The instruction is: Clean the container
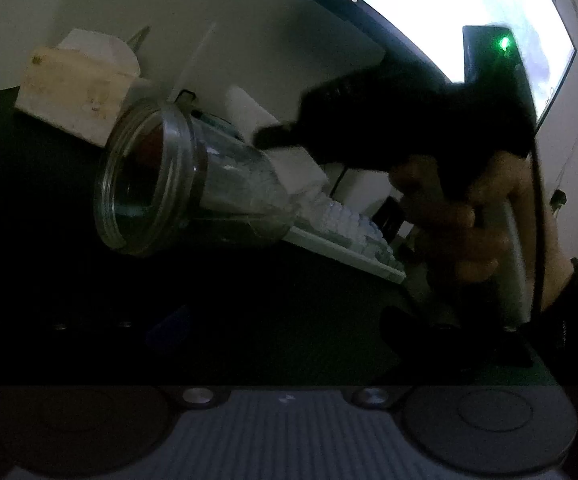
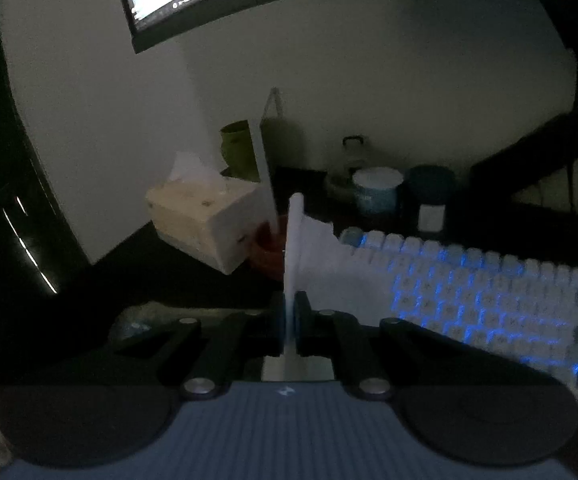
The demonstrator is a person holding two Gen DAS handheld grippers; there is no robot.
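- Jar (image 1: 169, 176): clear, tilted on its side, open mouth towards the left wrist camera. It sits above the dark desk (image 1: 29, 200); I can't tell whether it rests there or is held up.
- Left gripper: fingers lost in the dark below the jar, so I can't tell whether the tongs are apart or clamped. Judging by the tilt, it probably holds the jar.
- Right gripper (image 2: 289, 320): tongs pressed together on a white tissue (image 2: 309, 248), which stands up from the pads.
- In the left view the right gripper's tip is beside the jar's far end, not at the mouth. Hand (image 1: 449, 216) is on its handle.
- Step in hand, my read: bring the tissue to the mouth and wipe inside.
- To do it well: swing round to the mouth side, line up with the jar's axis, push the tissue in first, sweep the wall, keep the pinch tight.
- Keep the jar steady; glass looks slippery.
- Behind the jar: tissue box (image 1: 73, 92), keyboard (image 1: 349, 236), monitor (image 1: 489, 8). Keep the swing clear of them.
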